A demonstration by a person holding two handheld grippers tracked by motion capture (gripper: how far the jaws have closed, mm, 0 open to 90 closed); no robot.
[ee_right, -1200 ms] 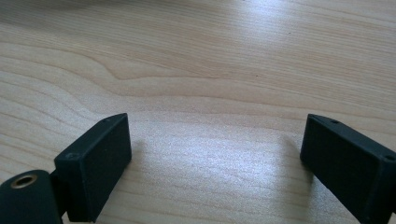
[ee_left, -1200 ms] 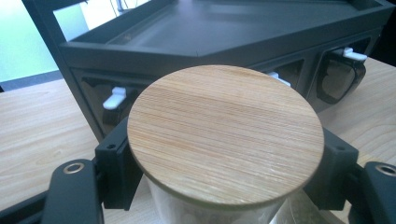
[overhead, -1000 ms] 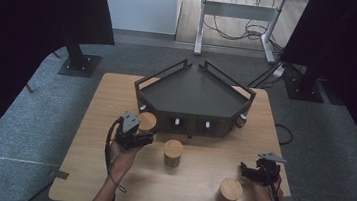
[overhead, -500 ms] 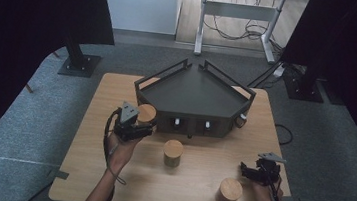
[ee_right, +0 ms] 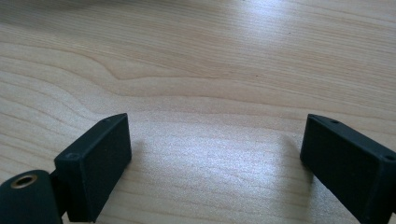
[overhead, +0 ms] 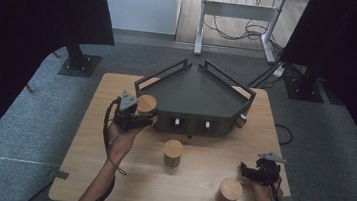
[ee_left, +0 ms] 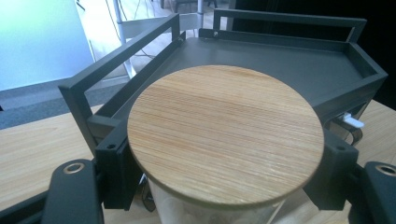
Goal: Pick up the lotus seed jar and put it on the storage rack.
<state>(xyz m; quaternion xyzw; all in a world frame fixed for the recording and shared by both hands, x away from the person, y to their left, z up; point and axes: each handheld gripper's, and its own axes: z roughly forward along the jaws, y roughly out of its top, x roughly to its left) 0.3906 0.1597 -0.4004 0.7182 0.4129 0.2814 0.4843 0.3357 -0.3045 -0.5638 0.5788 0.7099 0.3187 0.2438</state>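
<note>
A: How much of the jar (ee_left: 225,140) between the left gripper (ee_left: 224,184) pads can you make out?
B: Its wooden lid hides most of the glass body, and the bottom edge cuts off the rest.
A: And past the right gripper (ee_right: 212,163)?
B: Both pads run off the frame, the far one at the corner.
</note>
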